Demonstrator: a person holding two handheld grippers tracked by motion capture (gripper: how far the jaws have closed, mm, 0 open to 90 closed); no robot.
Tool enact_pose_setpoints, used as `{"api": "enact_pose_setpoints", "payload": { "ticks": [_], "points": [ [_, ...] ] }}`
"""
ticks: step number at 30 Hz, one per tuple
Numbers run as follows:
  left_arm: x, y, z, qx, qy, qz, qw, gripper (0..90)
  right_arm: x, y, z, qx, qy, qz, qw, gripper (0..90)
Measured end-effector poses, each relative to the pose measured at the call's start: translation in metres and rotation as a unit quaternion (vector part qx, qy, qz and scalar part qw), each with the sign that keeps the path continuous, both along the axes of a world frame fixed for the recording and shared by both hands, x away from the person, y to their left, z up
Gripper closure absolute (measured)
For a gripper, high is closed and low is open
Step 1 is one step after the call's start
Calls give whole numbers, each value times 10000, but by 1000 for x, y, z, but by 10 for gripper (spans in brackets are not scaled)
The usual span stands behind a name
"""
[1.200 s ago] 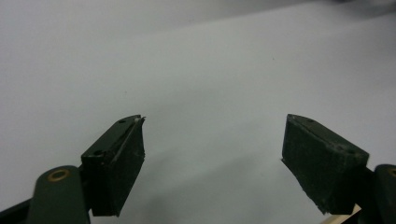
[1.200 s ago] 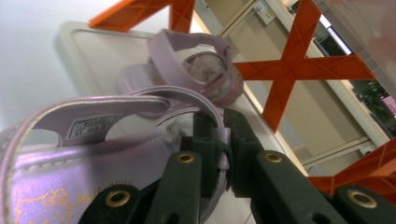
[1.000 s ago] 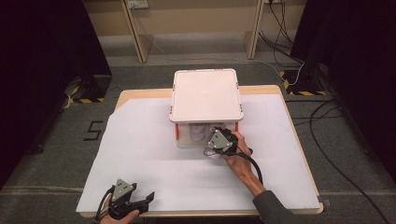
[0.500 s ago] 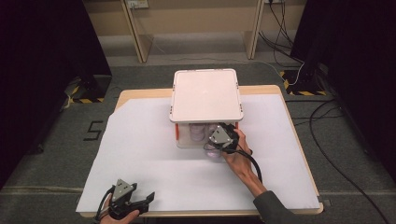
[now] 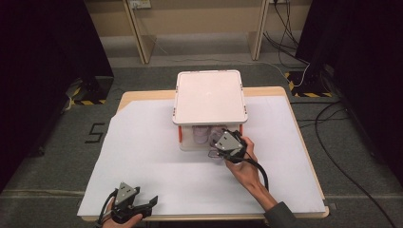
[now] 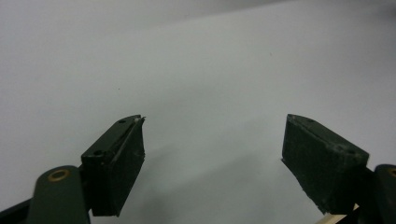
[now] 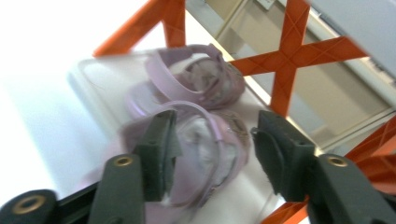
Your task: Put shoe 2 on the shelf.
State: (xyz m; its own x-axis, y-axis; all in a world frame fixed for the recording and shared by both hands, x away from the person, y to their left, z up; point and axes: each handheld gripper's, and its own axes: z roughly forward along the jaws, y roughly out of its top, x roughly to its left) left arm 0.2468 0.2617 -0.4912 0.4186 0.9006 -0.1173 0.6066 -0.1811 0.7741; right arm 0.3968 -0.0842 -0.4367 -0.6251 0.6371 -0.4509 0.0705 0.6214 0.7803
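A: Now, the pair of lilac sandals (image 7: 187,116) is being left inside the clear, orange-latched bin (image 5: 209,97) at the table's middle; the right gripper (image 7: 212,154) has just been opening, nothing clamped.

B: It is best being drawn straight back, the bin's front being cleared. The left gripper (image 6: 212,158) is being held low over the white paper (image 5: 142,156), jaws apart.
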Motion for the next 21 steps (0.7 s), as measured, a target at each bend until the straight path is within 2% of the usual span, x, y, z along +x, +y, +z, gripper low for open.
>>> {"api": "enact_pose_setpoints", "payload": {
  "ticks": [2, 4, 6, 13, 17, 19, 21],
  "points": [
    [0, 0, 1, -13, -14, -6, 10000, 207, -8, -5, 2, 211, 177, 47, 9996, 439],
    [-1, 1, 1, -11, -19, -10, 10000, 207, -16, -10, -1, 562, 463, 12, 9973, 416],
    [-1, 1, 1, -17, -34, -27, 10000, 207, -22, -14, -6, 668, 664, 3, 9956, 388],
    [-1, 0, 2, -12, -25, -33, 10000, 207, -35, -25, -22, 719, 955, -235, 9925, 312],
    [-1, 0, 1, 2, -20, -34, 10000, 207, -34, -25, -29, 593, 1109, -309, 9916, 222],
    [-1, 0, 1, 6, -17, -36, 10000, 207, -33, -23, -33, 508, 1169, -340, 9913, 223],
    [-1, 0, 1, 7, -15, -41, 10000, 207, -31, -20, -36, 408, 1121, -351, 9922, 222]
  ]
}}
